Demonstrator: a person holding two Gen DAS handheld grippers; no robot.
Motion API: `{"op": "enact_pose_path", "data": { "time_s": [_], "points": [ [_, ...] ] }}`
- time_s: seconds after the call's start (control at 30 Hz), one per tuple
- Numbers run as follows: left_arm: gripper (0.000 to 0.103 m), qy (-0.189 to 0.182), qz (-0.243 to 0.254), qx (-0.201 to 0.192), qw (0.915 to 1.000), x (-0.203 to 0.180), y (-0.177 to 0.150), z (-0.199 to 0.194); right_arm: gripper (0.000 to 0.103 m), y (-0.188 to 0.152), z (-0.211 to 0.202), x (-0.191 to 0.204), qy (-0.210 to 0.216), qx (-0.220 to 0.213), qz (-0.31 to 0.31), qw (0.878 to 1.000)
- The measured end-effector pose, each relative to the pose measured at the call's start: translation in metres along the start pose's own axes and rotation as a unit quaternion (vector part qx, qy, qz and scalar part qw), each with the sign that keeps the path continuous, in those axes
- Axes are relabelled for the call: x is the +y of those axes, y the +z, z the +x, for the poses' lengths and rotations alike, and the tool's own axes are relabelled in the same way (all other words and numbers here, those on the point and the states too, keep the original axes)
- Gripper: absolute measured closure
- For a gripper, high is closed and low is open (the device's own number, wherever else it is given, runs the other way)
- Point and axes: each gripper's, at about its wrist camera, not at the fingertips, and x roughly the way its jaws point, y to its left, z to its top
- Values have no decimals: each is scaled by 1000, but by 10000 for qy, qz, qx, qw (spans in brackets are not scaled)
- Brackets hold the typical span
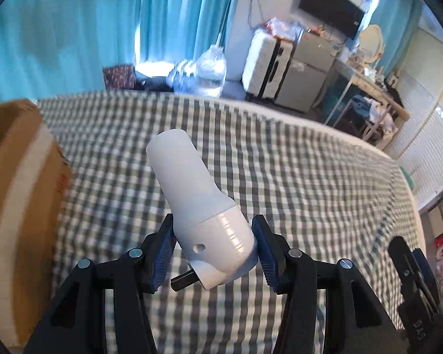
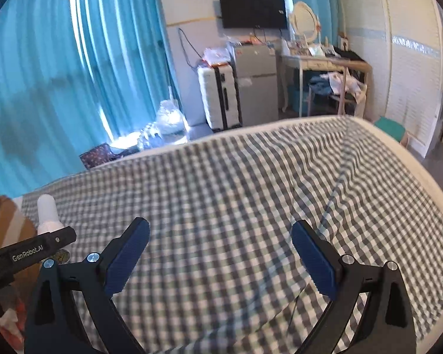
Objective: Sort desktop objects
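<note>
**Left gripper has the white device, box sits at its 9 o'clock**

Left gripper (image 1: 214, 250): blue ribbed pads pinching the fat base of a white plastic handheld device (image 1: 198, 203), a rounded cylinder with a short dark stub at the bottom end. It's clear of the grey-and-white checked cloth (image 1: 295, 183), held in the air. Long axis runs from the jaws up toward 11 o'clock in the left wrist view, narrow end pointing away from the camera.

Brown cardboard box with a white tape stripe (image 1: 17, 206) lies at 9 o'clock from those jaws, near but not touching. Probably the sort target, so my read is the next move swings left, narrow end leading; the tilt already leans that way.

Right gripper (image 2: 220, 253): jaws spread wide, nothing between them, only cloth below. From its view the device (image 2: 47, 214) and box (image 2: 3, 224) sit at 9 o'clock, so the left hand is the nearer one
</note>
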Motion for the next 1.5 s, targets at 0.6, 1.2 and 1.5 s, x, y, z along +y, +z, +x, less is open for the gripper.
{"op": "enact_pose_path", "data": {
  "time_s": [0.6, 1.2, 1.5],
  "points": [
    [50, 9, -262, -1718, 9848, 120, 63, -190, 4, 26, -131, 131, 1076, -783, -495, 9899],
    [50, 927, -506, -900, 9903, 241, 23, -155, 2, -25, -125, 242, 1647, -332, -1474, 9747],
    [6, 1347, -366, -715, 9876, 239, 15, -138, 2, -33, -88, 235, 1494, 301, -1349, 9791]
  ]
}}
